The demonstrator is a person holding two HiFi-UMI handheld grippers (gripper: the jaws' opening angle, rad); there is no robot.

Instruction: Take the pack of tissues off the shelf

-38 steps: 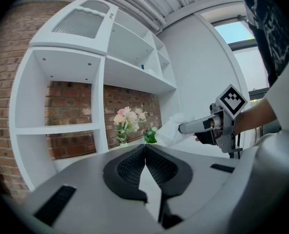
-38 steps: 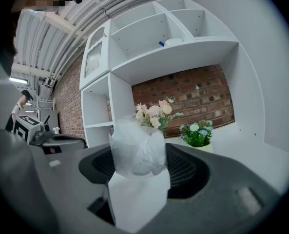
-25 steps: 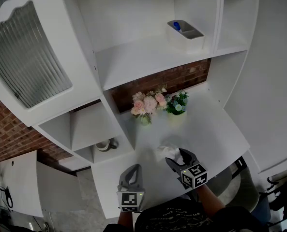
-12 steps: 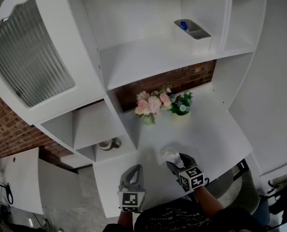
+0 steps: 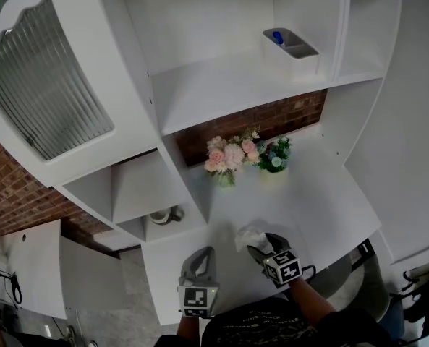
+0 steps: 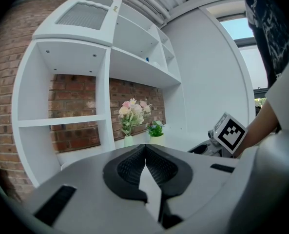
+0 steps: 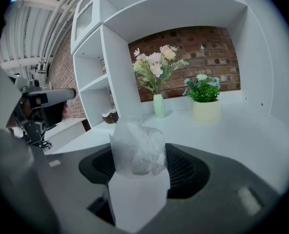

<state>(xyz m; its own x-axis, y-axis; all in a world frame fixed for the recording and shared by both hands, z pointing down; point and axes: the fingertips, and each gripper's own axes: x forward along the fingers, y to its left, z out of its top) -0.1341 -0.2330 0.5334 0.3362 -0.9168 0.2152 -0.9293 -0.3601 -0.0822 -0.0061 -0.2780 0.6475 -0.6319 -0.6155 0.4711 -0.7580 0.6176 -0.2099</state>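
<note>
**Clerk:** Item one, pack of tissues (image 7: 137,184). Location?

**Checker:** Between the jaws of the right gripper (image 5: 260,241). It is a white block with crumpled clear wrap at its top end. The jaws stand partly apart and are clamped on it, a ribbed pad pressing each side. The pack is off the shelf and over the front part of the white counter (image 5: 323,194). Whether it touches the counter cannot be told.

**Clerk:** Item two, left gripper (image 6: 145,152)?

**Checker:** Jaws together, tips meeting, nothing between them. It sits at the counter's front edge, beside the right gripper and apart from it.

**Clerk:** Fixtures?

**Checker:** One white shelf unit (image 5: 221,92) against a brick wall (image 5: 272,118).
- **Upper shelf:** one white bin (image 5: 292,49), with a blue object (image 5: 277,37) in its left-hand compartment as the head view shows it.
- **Upper left:** one door with ribbed glass (image 5: 40,85).

**Clerk:** Counter stock?

**Checker:** At the back, by the brick, pink flowers (image 5: 228,156) in a pale vase. Just to their right is a small green plant (image 5: 275,152) in a light pot. Both stand well behind the grippers.

**Clerk:** Lower cubby?

**Checker:** One small vessel (image 5: 163,215), cup or bowl, in the cubby left of the counter.
</note>
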